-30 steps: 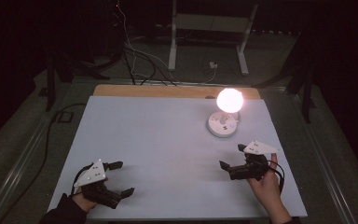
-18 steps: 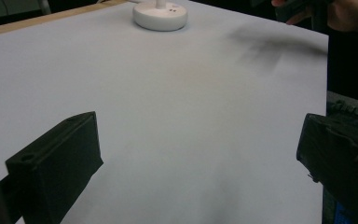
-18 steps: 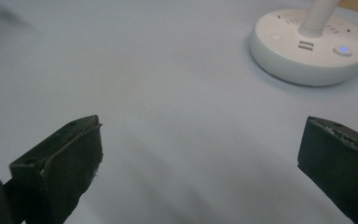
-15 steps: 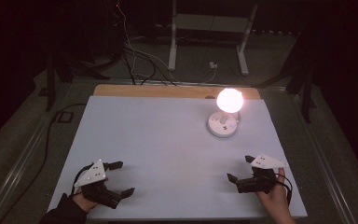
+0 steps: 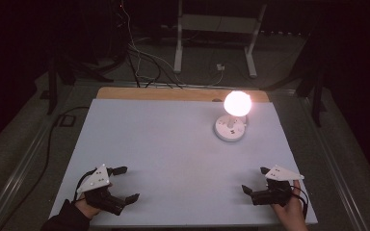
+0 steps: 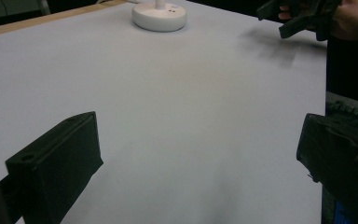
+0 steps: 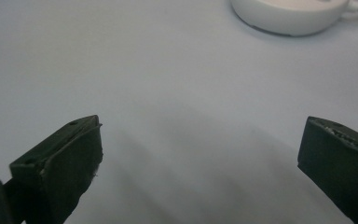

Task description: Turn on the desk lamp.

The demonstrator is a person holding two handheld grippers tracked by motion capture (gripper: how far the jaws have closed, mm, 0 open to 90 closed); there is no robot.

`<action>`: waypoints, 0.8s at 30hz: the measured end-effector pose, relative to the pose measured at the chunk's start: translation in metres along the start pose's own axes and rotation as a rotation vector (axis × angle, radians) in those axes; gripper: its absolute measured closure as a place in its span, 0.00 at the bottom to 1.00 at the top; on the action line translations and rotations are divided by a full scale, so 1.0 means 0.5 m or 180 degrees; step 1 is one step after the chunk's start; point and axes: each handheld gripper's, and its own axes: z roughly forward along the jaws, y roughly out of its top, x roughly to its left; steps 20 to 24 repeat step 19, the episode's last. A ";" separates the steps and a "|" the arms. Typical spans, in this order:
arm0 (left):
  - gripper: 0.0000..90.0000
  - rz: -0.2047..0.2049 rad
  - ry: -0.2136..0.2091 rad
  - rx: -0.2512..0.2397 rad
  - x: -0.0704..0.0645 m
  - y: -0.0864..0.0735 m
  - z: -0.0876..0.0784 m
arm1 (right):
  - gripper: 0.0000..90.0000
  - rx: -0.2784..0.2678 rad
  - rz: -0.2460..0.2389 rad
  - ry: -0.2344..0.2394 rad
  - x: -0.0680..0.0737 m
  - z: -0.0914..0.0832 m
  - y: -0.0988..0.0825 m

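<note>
A lit lamp with a glowing round bulb (image 5: 237,102) stands on a white round base (image 5: 230,129) at the back right of the white table (image 5: 173,144). Its base (image 6: 159,16) shows at the top of the left gripper view, and the same base (image 7: 291,16) at the top right of the right gripper view. My left gripper (image 5: 125,184) rests open near the front left edge, nothing between its jaws. My right gripper (image 5: 254,180) is open near the front right edge, also empty. The right hand and gripper (image 6: 303,18) appear far off in the left gripper view.
A wooden strip (image 5: 173,94) runs along the table's far edge. Behind it, cables (image 5: 139,53) and a white metal stand (image 5: 217,29) sit on the dark floor. A black cable (image 5: 48,144) trails down the left side.
My right gripper has drawn back from beside the lamp toward the front right edge of the table. The left gripper has stayed where it was.
</note>
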 end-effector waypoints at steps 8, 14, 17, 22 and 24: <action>0.00 -0.0004 -0.0004 0.0003 0.000 -0.001 0.001 | 0.00 0.0069 -0.0004 0.0002 -0.007 0.010 -0.005; 0.00 -0.0022 -0.0004 -0.0002 0.001 -0.001 0.001 | 0.00 0.0032 0.0000 -0.0007 -0.008 0.008 -0.003; 0.00 -0.0025 -0.0003 -0.0016 0.002 0.000 0.001 | 0.00 0.0028 0.0003 -0.0006 -0.008 0.008 -0.003; 0.00 -0.0025 0.0001 -0.0002 0.002 -0.001 0.001 | 0.00 0.0030 0.0008 -0.0004 -0.008 0.008 -0.003; 0.00 -0.0025 0.0001 -0.0002 0.002 -0.001 0.001 | 0.00 0.0030 0.0008 -0.0004 -0.008 0.008 -0.003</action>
